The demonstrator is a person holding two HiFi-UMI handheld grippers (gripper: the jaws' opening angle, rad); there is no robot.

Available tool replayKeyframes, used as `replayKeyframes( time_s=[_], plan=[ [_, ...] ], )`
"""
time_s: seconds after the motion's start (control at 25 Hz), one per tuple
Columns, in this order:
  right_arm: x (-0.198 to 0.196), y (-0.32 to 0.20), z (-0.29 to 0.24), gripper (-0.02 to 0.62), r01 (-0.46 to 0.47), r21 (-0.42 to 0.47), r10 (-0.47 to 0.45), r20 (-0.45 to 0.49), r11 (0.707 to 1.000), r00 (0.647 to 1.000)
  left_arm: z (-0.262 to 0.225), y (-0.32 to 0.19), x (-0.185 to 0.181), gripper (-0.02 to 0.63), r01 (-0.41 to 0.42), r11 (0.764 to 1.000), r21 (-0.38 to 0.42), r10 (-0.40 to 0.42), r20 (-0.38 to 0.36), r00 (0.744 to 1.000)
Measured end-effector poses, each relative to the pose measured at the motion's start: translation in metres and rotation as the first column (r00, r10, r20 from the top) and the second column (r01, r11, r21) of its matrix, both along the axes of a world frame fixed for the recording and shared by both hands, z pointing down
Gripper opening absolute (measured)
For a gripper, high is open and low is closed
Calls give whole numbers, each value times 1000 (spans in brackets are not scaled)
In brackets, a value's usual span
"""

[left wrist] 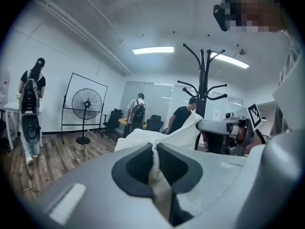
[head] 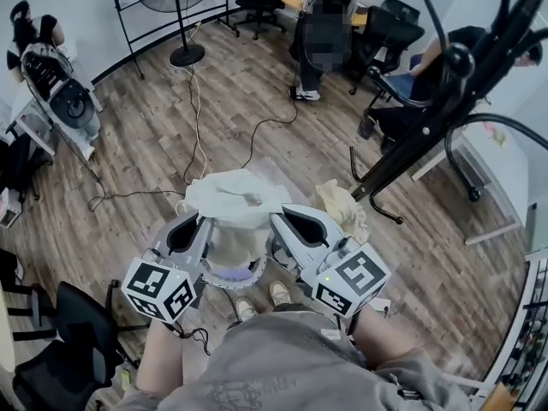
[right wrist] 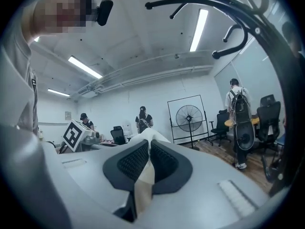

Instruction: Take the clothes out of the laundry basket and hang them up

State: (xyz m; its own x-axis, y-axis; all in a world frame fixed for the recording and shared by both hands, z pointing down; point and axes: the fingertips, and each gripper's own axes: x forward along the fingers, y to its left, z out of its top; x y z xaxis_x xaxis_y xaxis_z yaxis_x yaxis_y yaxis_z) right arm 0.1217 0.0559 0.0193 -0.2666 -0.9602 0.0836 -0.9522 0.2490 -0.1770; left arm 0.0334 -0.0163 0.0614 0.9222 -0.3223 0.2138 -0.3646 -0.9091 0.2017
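Observation:
A white garment (head: 235, 202) hangs spread between my two grippers, held up over the laundry basket, whose purple rim (head: 233, 274) shows underneath. My left gripper (head: 195, 228) is shut on the garment's left edge, and the cloth (left wrist: 153, 162) is pinched between its dark pads. My right gripper (head: 295, 223) is shut on the right edge, with a fold of cloth (right wrist: 147, 168) caught in its jaws. The black coat rack (head: 445, 101) rises at the right, its hooks (right wrist: 224, 13) arching above the right gripper. A cream cloth (head: 342, 208) lies bunched near the rack's foot.
The rack's curved feet (head: 377, 205) spread over the wooden floor. Cables (head: 197, 127) trail toward a standing fan (head: 181, 7). A person (head: 318, 41) stands at the back by office chairs (head: 390, 28). A black chair (head: 73, 336) sits at lower left.

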Motion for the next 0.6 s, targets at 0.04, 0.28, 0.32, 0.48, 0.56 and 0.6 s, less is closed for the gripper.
replayKeyframes(
  time_s=[0.04, 0.28, 0.32, 0.48, 0.56, 0.6],
  plan=[
    [3, 1, -7, 43, -7, 17, 7, -9, 1000, 1000, -7, -1, 5, 28, -11, 1000, 17, 11, -9, 1000],
    [27, 8, -75, 43, -54, 158, 66, -72, 986, 995, -86, -13, 45, 28, -93, 986, 140, 106, -88, 990],
    [31, 11, -87, 43, -63, 183, 80, -83, 981, 993, -100, -13, 52, 28, -109, 981, 157, 126, -101, 987],
    [49, 24, -130, 43, -103, 269, 138, -115, 958, 984, -150, -12, 80, 28, -170, 956, 240, 207, -140, 968],
    [59, 29, -147, 43, -121, 306, 162, -113, 944, 980, -171, -11, 96, 28, -203, 944, 261, 249, -157, 956],
    [62, 32, -155, 43, -129, 322, 174, -115, 938, 978, -179, -9, 102, 28, -219, 939, 265, 268, -165, 949]
  ],
)
